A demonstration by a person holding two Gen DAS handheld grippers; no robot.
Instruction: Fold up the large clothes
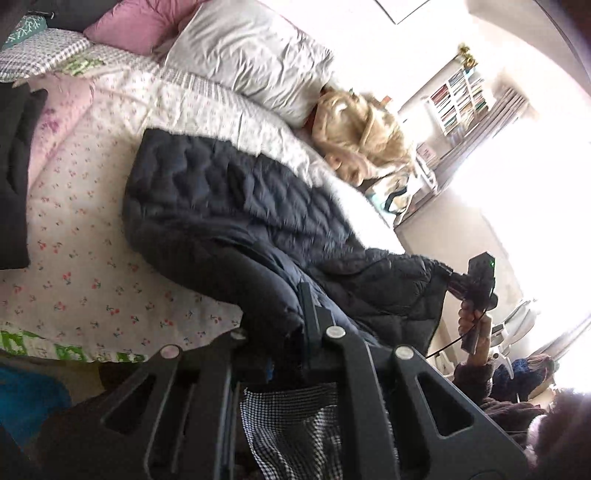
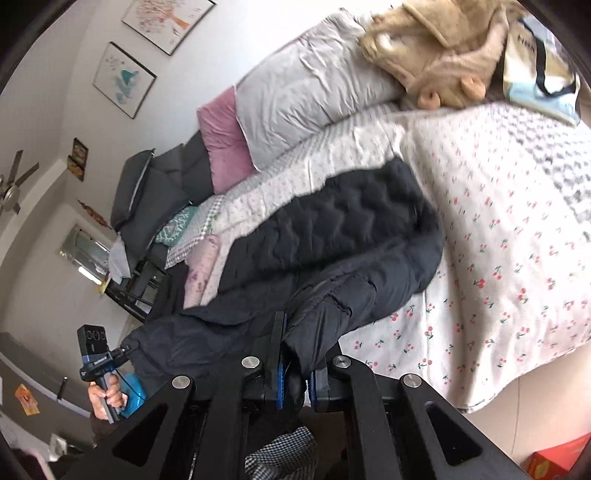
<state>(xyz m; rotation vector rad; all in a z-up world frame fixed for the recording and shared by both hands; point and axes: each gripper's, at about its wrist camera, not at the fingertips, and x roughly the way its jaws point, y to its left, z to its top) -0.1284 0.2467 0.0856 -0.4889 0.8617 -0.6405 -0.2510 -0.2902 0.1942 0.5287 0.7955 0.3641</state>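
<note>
A dark navy quilted jacket [image 1: 236,206] [image 2: 332,229] lies across the cherry-print bedspread [image 1: 85,258] [image 2: 517,258], with its near edge lifted off the bed. My left gripper [image 1: 295,325] is shut on one corner of that edge, and fabric hides one finger. It also shows at the left of the right wrist view, where the left gripper [image 2: 127,349] is held by a hand. My right gripper [image 2: 295,350] is shut on the other corner, dark fabric bunched between its blue pads [image 2: 279,384]. In the left wrist view the right gripper [image 1: 448,275] holds the jacket stretched out.
A grey pillow [image 1: 251,59] [image 2: 306,85] and a pink pillow [image 1: 136,26] lie at the head of the bed beside a tan plush toy [image 1: 362,136] [image 2: 443,48]. A black folded garment [image 1: 14,177] lies on the bed's left side. A bookshelf [image 1: 458,99] stands by the bright window.
</note>
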